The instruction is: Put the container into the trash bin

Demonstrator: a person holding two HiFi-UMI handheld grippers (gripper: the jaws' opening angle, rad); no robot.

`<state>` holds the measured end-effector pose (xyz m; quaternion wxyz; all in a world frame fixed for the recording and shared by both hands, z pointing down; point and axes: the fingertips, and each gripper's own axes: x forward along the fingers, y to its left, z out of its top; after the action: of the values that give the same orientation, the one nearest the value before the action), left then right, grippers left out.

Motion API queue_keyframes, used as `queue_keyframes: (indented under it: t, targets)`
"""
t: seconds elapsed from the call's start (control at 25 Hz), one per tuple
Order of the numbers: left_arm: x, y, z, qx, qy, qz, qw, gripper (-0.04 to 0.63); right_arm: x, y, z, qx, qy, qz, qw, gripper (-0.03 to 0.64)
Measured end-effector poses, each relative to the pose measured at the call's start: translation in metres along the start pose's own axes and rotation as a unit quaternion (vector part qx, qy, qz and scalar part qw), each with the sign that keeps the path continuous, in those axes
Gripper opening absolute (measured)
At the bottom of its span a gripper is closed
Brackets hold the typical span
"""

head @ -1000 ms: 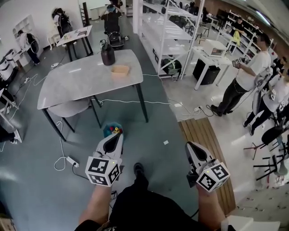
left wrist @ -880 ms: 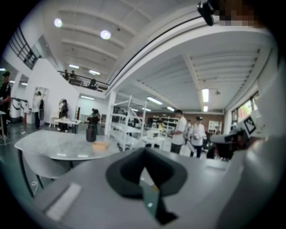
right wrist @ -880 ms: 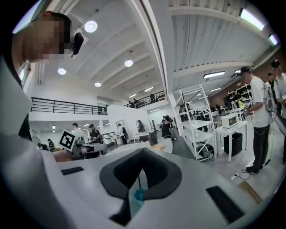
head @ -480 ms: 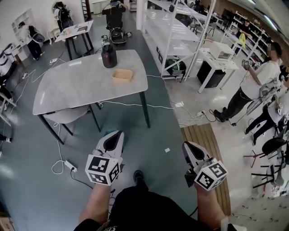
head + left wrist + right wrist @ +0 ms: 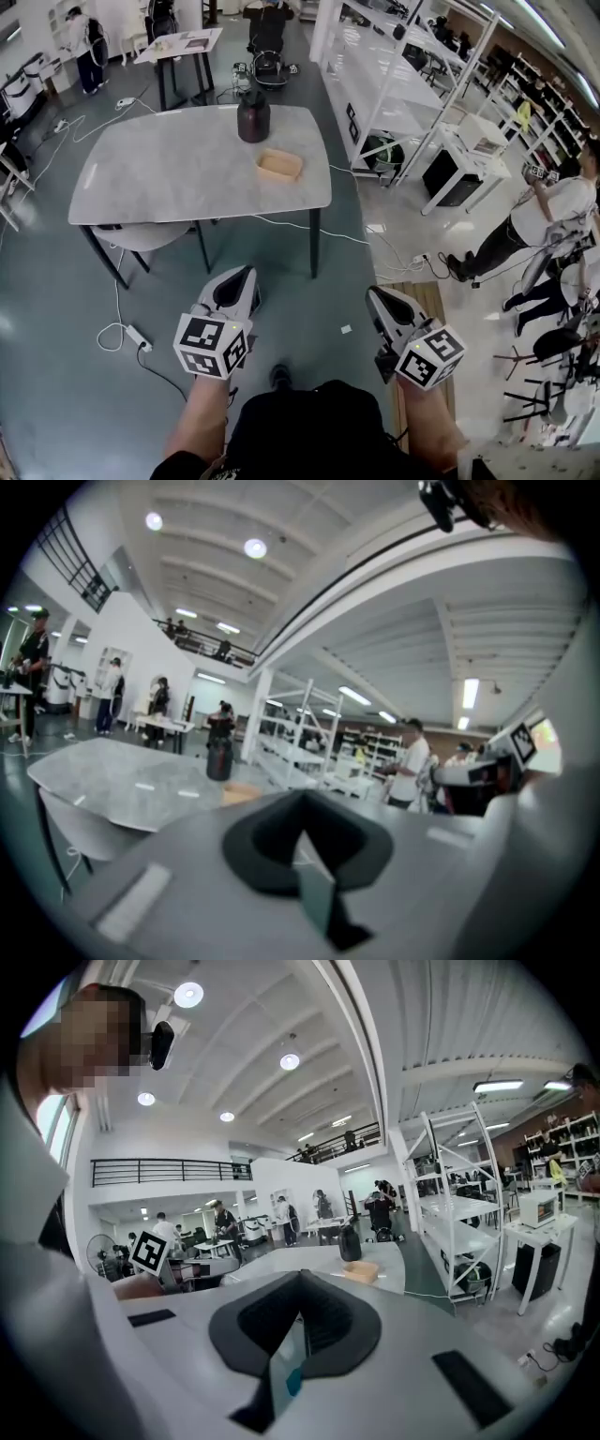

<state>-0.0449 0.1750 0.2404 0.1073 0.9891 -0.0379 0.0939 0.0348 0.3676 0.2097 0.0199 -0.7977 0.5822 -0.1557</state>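
Note:
A shallow tan container point(image 5: 279, 166) sits on the right part of a grey table point(image 5: 169, 169), beside a dark jar point(image 5: 252, 117). The left gripper view shows the container point(image 5: 239, 792) and the jar point(image 5: 219, 758) far ahead, and the right gripper view also shows the container point(image 5: 361, 1270) and the jar point(image 5: 350, 1241). My left gripper point(image 5: 246, 274) and my right gripper point(image 5: 373, 292) hang over the floor short of the table, both shut and empty. Their jaws meet in a point in each gripper view, left point(image 5: 302, 799) and right point(image 5: 300, 1277). No trash bin shows now.
A grey chair point(image 5: 141, 232) is tucked under the table. Cables and a power strip point(image 5: 141, 336) lie on the floor at the left. White shelving point(image 5: 394, 75) and a small white table point(image 5: 473, 141) stand to the right, near a person point(image 5: 534, 211). A wooden panel point(image 5: 427, 300) lies by my right gripper.
The table and container have come nearer and lower in the head view as both grippers travelled forward. A colourful bin seen on the floor by the left gripper a second ago is out of sight.

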Motion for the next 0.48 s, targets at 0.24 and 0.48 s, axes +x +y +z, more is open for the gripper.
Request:
queue_keyframes:
  t: [0.24,0.48]
  targets:
    - [0.006,0.017,-0.006,0.002,0.015,0.014,0.9998,0.008,0.032,-0.009,-0.010,0.017,0.014,0.022,1.000,-0.006]
    - [0.035,0.035,-0.008,0.010,0.024,0.029,0.9993,0.009,0.074,-0.037,-0.013,0.006,0.024,0.036,0.999,-0.006]
